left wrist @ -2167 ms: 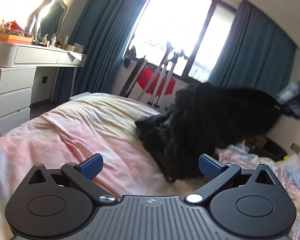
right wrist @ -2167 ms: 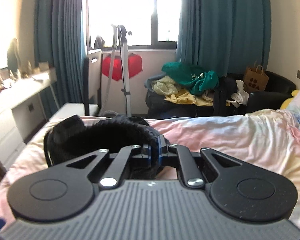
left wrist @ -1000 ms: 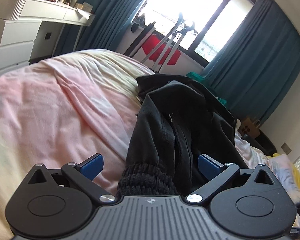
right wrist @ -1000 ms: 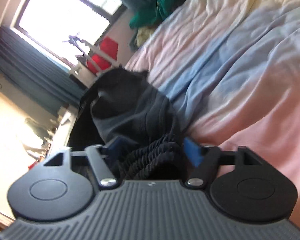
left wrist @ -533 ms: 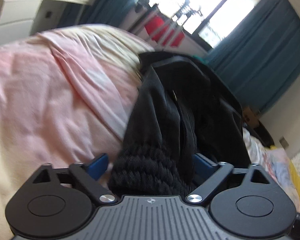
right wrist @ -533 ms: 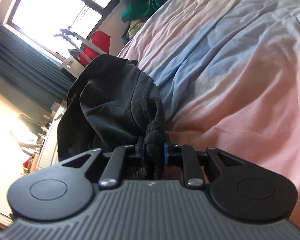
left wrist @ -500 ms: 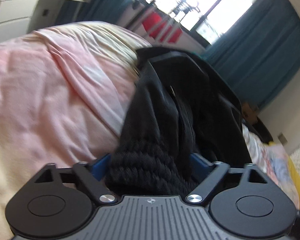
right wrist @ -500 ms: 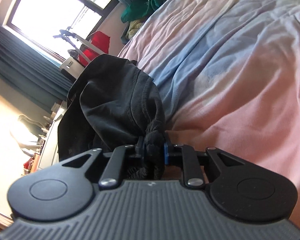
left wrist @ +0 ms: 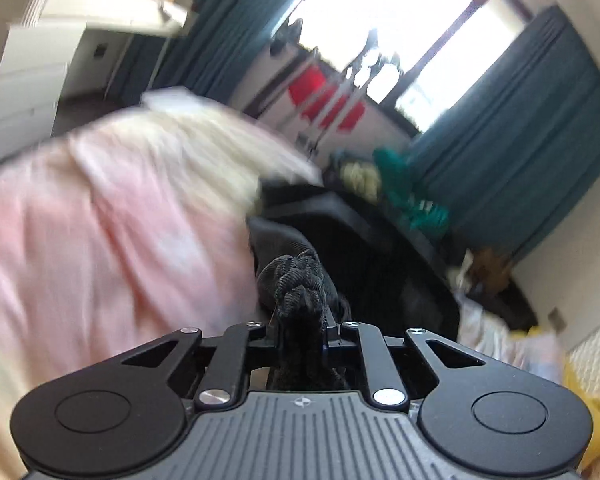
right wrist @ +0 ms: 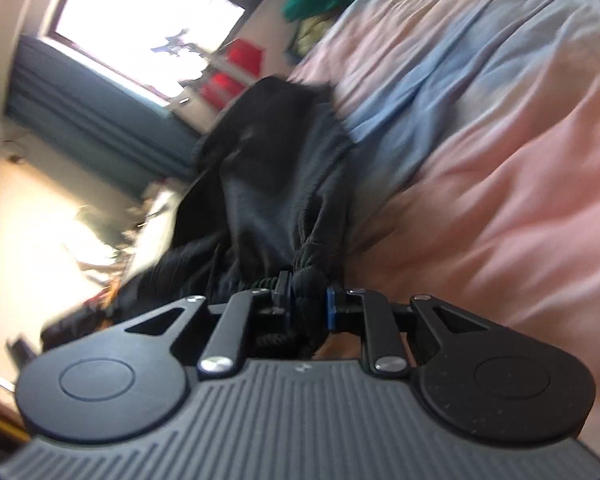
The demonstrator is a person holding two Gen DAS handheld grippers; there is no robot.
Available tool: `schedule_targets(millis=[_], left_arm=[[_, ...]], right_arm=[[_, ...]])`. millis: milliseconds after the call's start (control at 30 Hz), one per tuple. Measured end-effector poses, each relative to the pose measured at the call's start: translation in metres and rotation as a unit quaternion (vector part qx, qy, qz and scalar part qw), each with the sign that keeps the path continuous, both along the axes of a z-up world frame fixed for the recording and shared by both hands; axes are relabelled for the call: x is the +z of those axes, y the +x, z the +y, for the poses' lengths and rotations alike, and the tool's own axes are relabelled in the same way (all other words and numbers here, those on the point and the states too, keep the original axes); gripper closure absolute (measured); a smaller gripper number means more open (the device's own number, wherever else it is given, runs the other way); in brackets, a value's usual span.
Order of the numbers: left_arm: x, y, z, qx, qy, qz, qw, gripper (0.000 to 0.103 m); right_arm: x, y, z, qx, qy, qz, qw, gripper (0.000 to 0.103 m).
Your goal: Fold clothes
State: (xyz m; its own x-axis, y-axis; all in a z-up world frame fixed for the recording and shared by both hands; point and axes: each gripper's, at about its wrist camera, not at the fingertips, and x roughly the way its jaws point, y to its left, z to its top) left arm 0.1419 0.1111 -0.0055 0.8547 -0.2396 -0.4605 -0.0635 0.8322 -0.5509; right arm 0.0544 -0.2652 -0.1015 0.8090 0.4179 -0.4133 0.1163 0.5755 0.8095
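Note:
A black garment with a ribbed elastic band (left wrist: 300,280) lies over the pastel bedsheet (left wrist: 112,216). My left gripper (left wrist: 302,334) is shut on the bunched ribbed band, and the cloth trails away to the right. In the right wrist view my right gripper (right wrist: 306,304) is shut on another bunched part of the same black garment (right wrist: 268,184), which hangs back toward the window above the sheet (right wrist: 500,168). Both views are motion-blurred.
A white dresser (left wrist: 32,80) stands at the left. A window with teal curtains (left wrist: 512,148) and a red item on a rack (left wrist: 328,96) are at the back. A chair piled with green and yellow clothes (left wrist: 400,192) stands beyond the bed.
My left gripper has shut on the ribbed band, which it straddled open half a second ago. Both grippers have moved with the garment; the right one stays shut on it.

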Motion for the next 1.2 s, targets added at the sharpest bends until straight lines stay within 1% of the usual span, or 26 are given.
schedule_targets(millis=[67,167,233,333,400,467,500,567,633,700,733,800,867,900,933,967,1000,1033,1100,1133,1200], left_arm=[[0.033,0.011,0.016,0.010,0.013,-0.013,0.9998,0.088],[0.080,0.027,0.043,0.023,0.049,-0.037,0.9979,0.088],[0.107,0.037,0.066,0.040,0.072,-0.046,0.9955,0.088],[0.136,0.052,0.100,0.073,0.103,-0.048,0.9909,0.088],[0.142,0.065,0.120,0.097,0.138,-0.042,0.9848,0.088],[0.130,0.084,0.140,0.120,0.173,-0.022,0.9773,0.088],[0.116,0.094,0.149,0.126,0.183,-0.004,0.9751,0.088],[0.085,0.110,0.165,0.132,0.191,0.031,0.9721,0.088],[0.051,0.121,0.180,0.138,0.190,0.058,0.9703,0.088],[0.023,0.130,0.190,0.141,0.185,0.077,0.9696,0.087],[0.014,0.131,0.195,0.141,0.182,0.083,0.9696,0.087],[0.000,0.128,0.205,0.142,0.175,0.091,0.9699,0.085],[-0.002,0.117,0.212,0.140,0.171,0.084,0.9716,0.082],[0.000,0.112,0.214,0.140,0.172,0.080,0.9718,0.076],[0.002,0.107,0.214,0.140,0.175,0.076,0.9716,0.062],[0.005,0.100,0.214,0.142,0.180,0.074,0.9706,0.053],[0.008,0.092,0.211,0.146,0.187,0.071,0.9688,0.038],[0.009,0.086,0.212,0.152,0.194,0.064,0.9671,0.025],[0.018,0.070,0.209,0.159,0.204,0.048,0.9647,0.013],[0.023,0.062,0.205,0.157,0.207,0.045,0.9645,0.013],[0.034,0.046,0.196,0.150,0.214,0.042,0.9643,0.013]], right_arm=[[0.006,-0.005,0.027,0.023,0.027,-0.013,0.999,0.084],[0.013,-0.006,0.083,0.065,0.068,-0.042,0.995,0.084],[0.019,0.006,0.124,0.100,0.082,-0.059,0.990,0.084],[0.027,0.026,0.187,0.153,0.101,-0.080,0.980,0.084],[0.029,0.043,0.228,0.186,0.103,-0.088,0.973,0.083],[0.020,0.058,0.263,0.213,0.079,-0.081,0.971,0.083],[0.016,0.065,0.280,0.226,0.067,-0.077,0.969,0.082],[-0.004,0.079,0.302,0.246,0.039,-0.054,0.967,0.082],[-0.021,0.086,0.313,0.262,0.015,-0.041,0.964,0.082],[-0.034,0.093,0.316,0.274,0.010,-0.030,0.961,0.082],[-0.040,0.095,0.316,0.279,0.011,-0.026,0.960,0.081],[-0.038,0.096,0.317,0.286,0.004,-0.033,0.958,0.077],[-0.027,0.092,0.320,0.301,-0.029,-0.057,0.951,0.072],[-0.021,0.090,0.321,0.309,-0.046,-0.069,0.948,0.064],[-0.018,0.089,0.323,0.321,-0.055,-0.072,0.943,0.056],[-0.016,0.088,0.326,0.333,-0.065,-0.074,0.938,0.048],[-0.013,0.085,0.326,0.341,-0.076,-0.074,0.934,0.035],[-0.011,0.085,0.324,0.344,-0.086,-0.076,0.932,0.028],[0.004,0.079,0.323,0.342,-0.114,-0.087,0.929,0.028],[0.009,0.080,0.321,0.340,-0.125,-0.091,0.928,0.028],[0.022,0.071,0.304,0.328,-0.141,-0.103,0.929,0.028]])
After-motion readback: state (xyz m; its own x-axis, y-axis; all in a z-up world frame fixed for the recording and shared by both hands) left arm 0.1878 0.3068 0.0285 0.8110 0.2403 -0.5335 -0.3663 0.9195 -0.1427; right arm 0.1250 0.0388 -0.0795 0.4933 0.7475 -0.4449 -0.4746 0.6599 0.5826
